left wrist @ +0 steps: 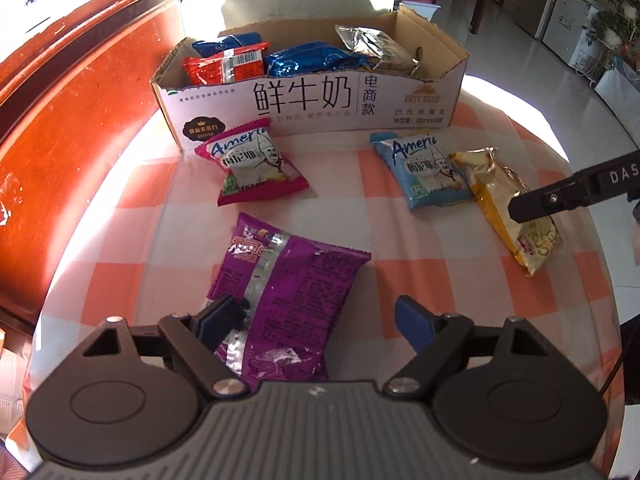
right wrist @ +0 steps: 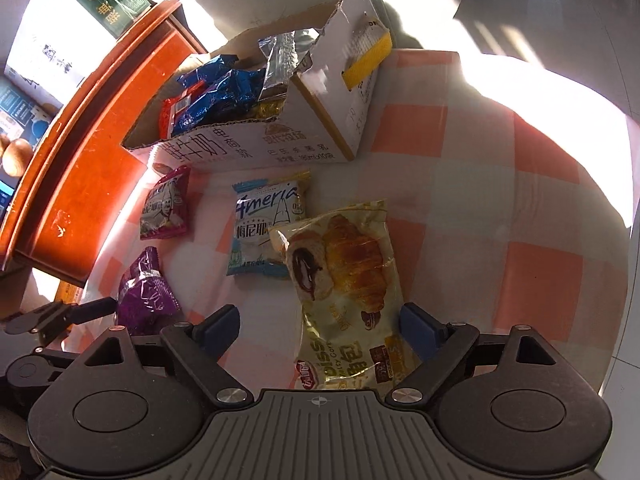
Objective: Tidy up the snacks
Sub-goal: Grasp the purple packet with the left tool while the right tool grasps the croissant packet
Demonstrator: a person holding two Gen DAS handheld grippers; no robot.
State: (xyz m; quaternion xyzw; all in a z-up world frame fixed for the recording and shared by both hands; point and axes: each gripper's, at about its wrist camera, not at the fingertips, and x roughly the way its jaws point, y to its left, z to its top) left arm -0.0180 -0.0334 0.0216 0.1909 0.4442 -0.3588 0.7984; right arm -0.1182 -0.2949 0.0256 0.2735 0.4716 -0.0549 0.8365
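A cardboard milk box at the far side of the table holds several snack packs; it also shows in the right wrist view. A purple pack lies between the open fingers of my left gripper. A pink pack, a light blue pack and a yellow croissant pack lie in front of the box. My right gripper is open, its fingers on either side of the croissant pack. The light blue pack, pink pack and purple pack also show there.
The table has an orange and white checked cloth. A red-brown wooden cabinet stands close on the left. The right gripper's finger reaches in over the croissant pack. A tiled floor, a chair and appliances lie beyond the table's right edge.
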